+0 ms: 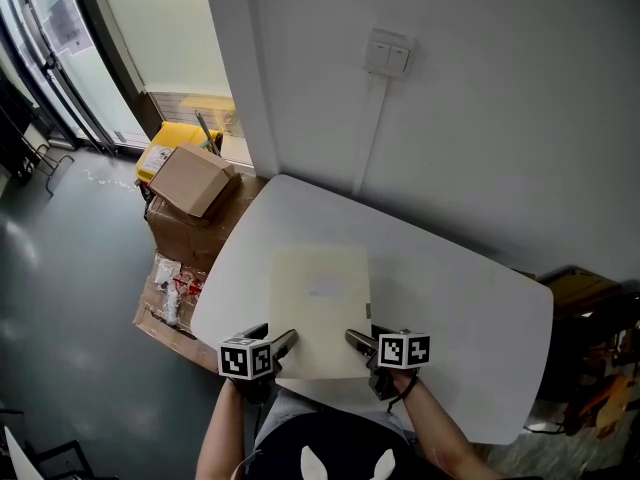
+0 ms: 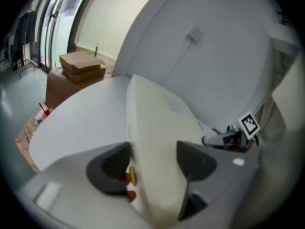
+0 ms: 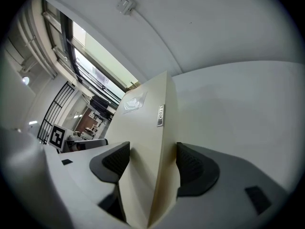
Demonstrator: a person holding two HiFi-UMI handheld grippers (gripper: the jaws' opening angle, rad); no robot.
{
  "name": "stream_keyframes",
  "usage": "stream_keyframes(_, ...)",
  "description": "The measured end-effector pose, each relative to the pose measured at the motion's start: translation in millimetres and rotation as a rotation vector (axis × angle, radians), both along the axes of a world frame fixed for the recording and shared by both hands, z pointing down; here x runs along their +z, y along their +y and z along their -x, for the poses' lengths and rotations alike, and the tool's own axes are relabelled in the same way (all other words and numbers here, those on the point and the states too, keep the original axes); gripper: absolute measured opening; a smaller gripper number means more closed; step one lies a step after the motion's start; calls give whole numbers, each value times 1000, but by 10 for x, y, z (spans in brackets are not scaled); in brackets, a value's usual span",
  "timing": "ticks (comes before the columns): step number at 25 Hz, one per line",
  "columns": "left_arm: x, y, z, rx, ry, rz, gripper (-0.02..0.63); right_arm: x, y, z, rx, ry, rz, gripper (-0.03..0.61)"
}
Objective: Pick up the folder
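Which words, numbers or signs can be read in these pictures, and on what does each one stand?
No text can be read in any view.
The label on the folder: print too small to read.
The left cube and the right cube: square patterns only, no words.
The sheet at the far left: too blurred to read.

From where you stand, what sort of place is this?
Probably an office or storeroom corner: a white table holding a cream folder, a wall switch above, and cardboard boxes stacked on the floor.
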State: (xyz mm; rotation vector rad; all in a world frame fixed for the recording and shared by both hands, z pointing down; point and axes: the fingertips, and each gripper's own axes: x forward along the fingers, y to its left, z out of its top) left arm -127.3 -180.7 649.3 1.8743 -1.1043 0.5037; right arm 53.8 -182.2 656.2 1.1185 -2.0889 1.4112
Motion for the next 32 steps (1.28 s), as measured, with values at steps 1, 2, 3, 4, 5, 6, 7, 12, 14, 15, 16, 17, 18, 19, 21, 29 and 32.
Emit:
stream_keyframes(1, -27, -3, 2, -2, 0, -7, 305, -22, -3, 3, 1, 0, -5, 299)
stream_keyframes(2, -54, -10, 5, -4, 0, -13, 305, -44, -9, 6, 2, 0, -10, 298)
stream_keyframes(3, -80, -19, 10, -6, 0, -19, 305, -68, -17, 10, 5, -1, -17, 299)
stream_keyframes(4, -103, -27, 16, -9, 1, -25, 305, -92, -26, 15, 7, -2, -24, 299)
stream_keyframes(5, -126, -32, 22, -12, 3, -31, 305, -117, -35, 20, 10, -3, -32, 298)
stream_keyframes(6, -148, -36, 27, -17, 7, -36, 305, -143, -43, 24, 12, -4, -40, 299)
stream_keyframes(7, -171, -39, 29, -23, 14, -40, 305, -171, -52, 27, 14, -5, -48, 298)
stream_keyframes(12, -324, -83, 26, -43, 25, -76, 305, -326, -109, 17, 23, -6, -90, 298)
stream_keyframes(14, -396, -93, 25, -49, 24, -95, 305, -390, -126, 9, 24, -2, -111, 298)
stream_keyframes(15, -434, -99, 28, -49, 18, -107, 305, -428, -134, 10, 24, -3, -121, 298)
stream_keyframes(16, -471, -104, 31, -50, 15, -118, 305, -468, -141, 15, 24, -6, -131, 299)
stream_keyframes(17, -508, -108, 33, -52, 15, -128, 305, -506, -147, 20, 25, -9, -140, 298)
stream_keyframes(18, -541, -113, 36, -55, 17, -136, 305, -541, -153, 22, 26, -11, -148, 299)
stream_keyframes(19, -571, -120, 39, -59, 19, -144, 305, -573, -160, 21, 28, -12, -156, 298)
stream_keyframes(21, -633, -134, 40, -68, 27, -159, 305, -642, -177, 15, 35, -14, -174, 299)
stream_keyframes(29, -910, -175, 11, -94, 56, -220, 305, -953, -236, -6, 27, 2, -264, 298)
stream_keyframes(32, -980, -147, 20, -100, 68, -236, 305, -1082, -239, -1, 15, 15, -305, 299)
